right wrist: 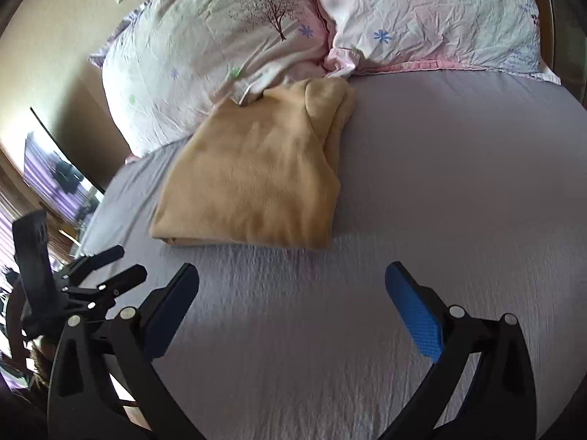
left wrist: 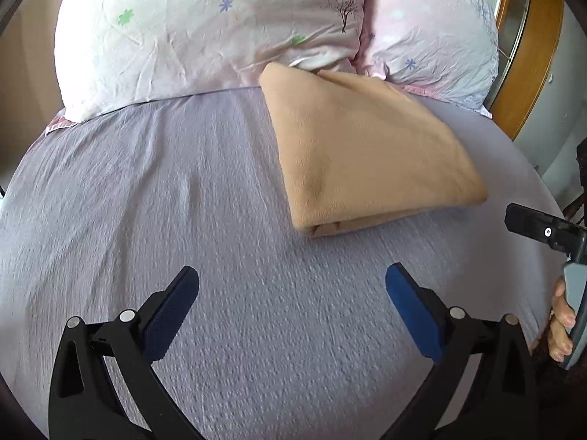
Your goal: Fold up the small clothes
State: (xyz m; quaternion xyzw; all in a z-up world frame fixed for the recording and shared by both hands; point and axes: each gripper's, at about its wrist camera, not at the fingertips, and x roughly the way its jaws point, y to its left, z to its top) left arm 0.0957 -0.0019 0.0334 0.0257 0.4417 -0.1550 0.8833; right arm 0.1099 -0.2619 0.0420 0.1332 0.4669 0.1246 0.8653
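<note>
A tan fleece garment (left wrist: pixel 367 146) lies folded into a flat packet on the lavender bed sheet (left wrist: pixel 183 201), its far end tucked against the pillows. It also shows in the right wrist view (right wrist: pixel 256 179). My left gripper (left wrist: pixel 292 286) is open and empty, above the bare sheet short of the garment's near edge. My right gripper (right wrist: pixel 292 286) is open and empty, also over the sheet just short of the garment. The left gripper (right wrist: pixel 121 266) shows at the left edge of the right wrist view.
Two floral pillows (left wrist: pixel 205 36) (left wrist: pixel 433 44) lie along the head of the bed, also in the right wrist view (right wrist: pixel 205 55). A wooden headboard (left wrist: pixel 532 55) stands at the right. The right gripper's body (left wrist: pixel 543 231) and the person's fingers (left wrist: pixel 561 326) show at the right edge.
</note>
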